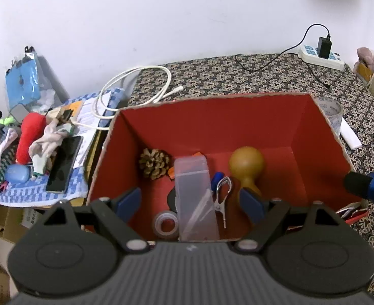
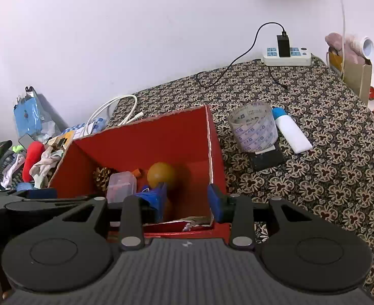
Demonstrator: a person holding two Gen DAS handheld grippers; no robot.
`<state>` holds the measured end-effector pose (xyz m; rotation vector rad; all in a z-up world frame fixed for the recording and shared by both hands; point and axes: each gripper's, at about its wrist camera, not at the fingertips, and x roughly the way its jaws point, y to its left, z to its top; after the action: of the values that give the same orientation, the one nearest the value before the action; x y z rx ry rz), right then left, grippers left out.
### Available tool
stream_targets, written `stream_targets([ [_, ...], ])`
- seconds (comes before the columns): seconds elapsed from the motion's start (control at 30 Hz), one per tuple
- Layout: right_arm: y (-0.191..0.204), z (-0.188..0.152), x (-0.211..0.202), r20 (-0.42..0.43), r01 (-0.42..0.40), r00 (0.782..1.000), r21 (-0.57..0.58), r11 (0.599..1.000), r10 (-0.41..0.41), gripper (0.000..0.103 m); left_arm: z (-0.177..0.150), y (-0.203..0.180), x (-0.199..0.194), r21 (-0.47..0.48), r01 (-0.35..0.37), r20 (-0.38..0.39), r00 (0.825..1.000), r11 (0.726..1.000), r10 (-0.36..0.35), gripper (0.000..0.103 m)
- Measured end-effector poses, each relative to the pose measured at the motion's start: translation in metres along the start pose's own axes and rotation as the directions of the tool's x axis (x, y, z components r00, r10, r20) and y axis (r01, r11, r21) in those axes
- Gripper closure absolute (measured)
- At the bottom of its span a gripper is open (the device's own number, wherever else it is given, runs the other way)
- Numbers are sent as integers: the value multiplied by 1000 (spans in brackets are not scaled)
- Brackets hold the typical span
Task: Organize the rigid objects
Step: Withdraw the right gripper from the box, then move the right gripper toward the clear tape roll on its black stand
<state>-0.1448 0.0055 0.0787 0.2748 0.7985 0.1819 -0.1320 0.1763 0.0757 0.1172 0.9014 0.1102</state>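
On the far left, off the cloth, a heap of clothes (image 1: 21, 147) and a phone (image 1: 65, 165) lie well apart from the work. The red box (image 1: 207, 117) stands on the patterned cloth (image 2: 327, 178) and holds, left to right, a pinecone (image 1: 154, 164), a small tape ring (image 1: 165, 225), a clear case (image 1: 196, 198) with its long axis running from the near wall toward the far one, a metal clip (image 1: 222, 198) and a gourd (image 1: 246, 167). The left gripper (image 1: 190, 202) hangs over the near wall with its jaws wide apart and nothing between the pads. The right gripper (image 2: 188, 200) sits at the box's near right corner, jaws at a moderate gap and empty; its right finger (image 2: 216, 203) stands at the right wall of the box and its left finger (image 2: 156, 198) is inside, just before the gourd. Still outside, to the right of the box, lie a large tape roll (image 2: 253, 129), standing on edge over a dark flat item (image 2: 267, 158), and a white tube (image 2: 292, 133) whose long axis slants from far-left to near-right. Judgement: these are the pieces yet to be boxed. They lie forward and to the right of the right gripper, which is plainly the nearer hand; the left gripper has the box between it and them. The roll is wide, and the present right-hand gap looks too narrow for its full width; a pinch on its wall would suit better.
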Motion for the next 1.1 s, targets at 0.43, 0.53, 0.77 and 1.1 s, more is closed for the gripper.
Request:
stream_targets([
  [0.43,-31,15,-8,-22,-49,999,-45,998,48,82,9,-39,-21,-43,-11,15,1000,999,11,18],
  [0.53,-48,20,-13,-22,-48,999,-40,998,47,82,12,-57,-23,-51,-5,6,1000,999,5,18],
  [0.77,-92,28,-21,-29,-40,999,-18,999,40,82,19,-101,-30,-44,-2,11,1000,999,3,18],
  [1.1,-143,37,-26,-52,-46,998,-2,999,46,81,27,-155,-33,-27,7,10,1000,1000,-6,18],
])
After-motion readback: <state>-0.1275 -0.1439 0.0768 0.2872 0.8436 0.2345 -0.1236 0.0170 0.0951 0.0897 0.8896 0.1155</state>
